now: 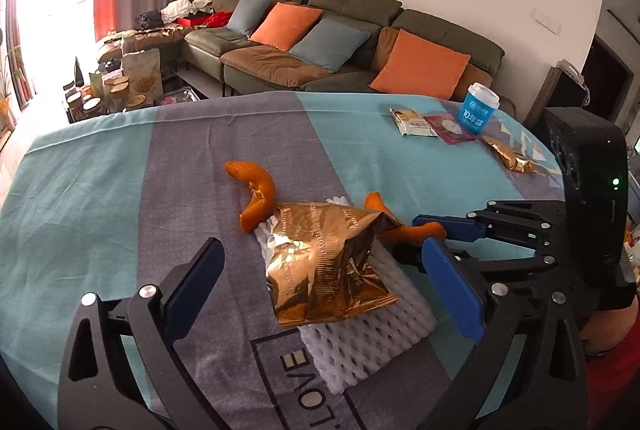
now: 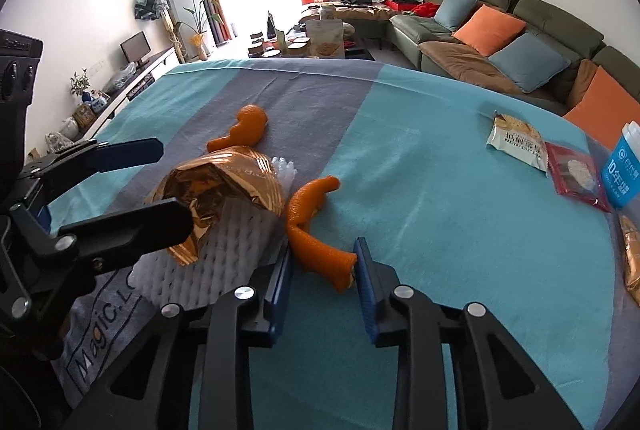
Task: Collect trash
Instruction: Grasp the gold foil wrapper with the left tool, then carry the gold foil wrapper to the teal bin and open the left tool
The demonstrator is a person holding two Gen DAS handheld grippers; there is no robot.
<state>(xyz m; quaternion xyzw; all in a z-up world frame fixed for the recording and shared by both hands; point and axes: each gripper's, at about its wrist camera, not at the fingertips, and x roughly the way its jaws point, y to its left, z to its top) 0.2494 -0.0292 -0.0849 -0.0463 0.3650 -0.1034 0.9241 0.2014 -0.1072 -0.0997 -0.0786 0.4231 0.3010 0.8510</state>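
The left gripper (image 1: 320, 270) hovers with jaws spread wide on either side of the crumpled gold foil snack bag (image 1: 328, 262), which lies on a white foam fruit-net sleeve (image 1: 360, 342) on the teal-and-grey striped tablecloth (image 1: 100, 190). The right gripper (image 2: 322, 270) has jaws partly spread around the near end of a curved orange peel strip (image 2: 316, 230); whether the pads already touch the peel cannot be told, since the peel's end hides the contact line.

Risks:
- The two grippers work very near each other. The left gripper's fingers (image 2: 132, 226) sit just beside the right gripper's target; closing both at once could cause a collision.
- The foil bag rests loosely on the foam sleeve. A low grasp could catch the sleeve as well, or push the bag aside.
- The peel is thin and curved; a pinch at its tip alone could let it swing or slip out.

View differences:
- The right wrist view shows the bag's open mouth and the full shape of the near peel; the left wrist view hides most of that peel behind the bag.
- The left wrist view shows the second orange peel piece (image 1: 256, 194) clear of the bag, plus the blue-and-white paper cup (image 1: 480, 106), which the right wrist view cuts at its edge.
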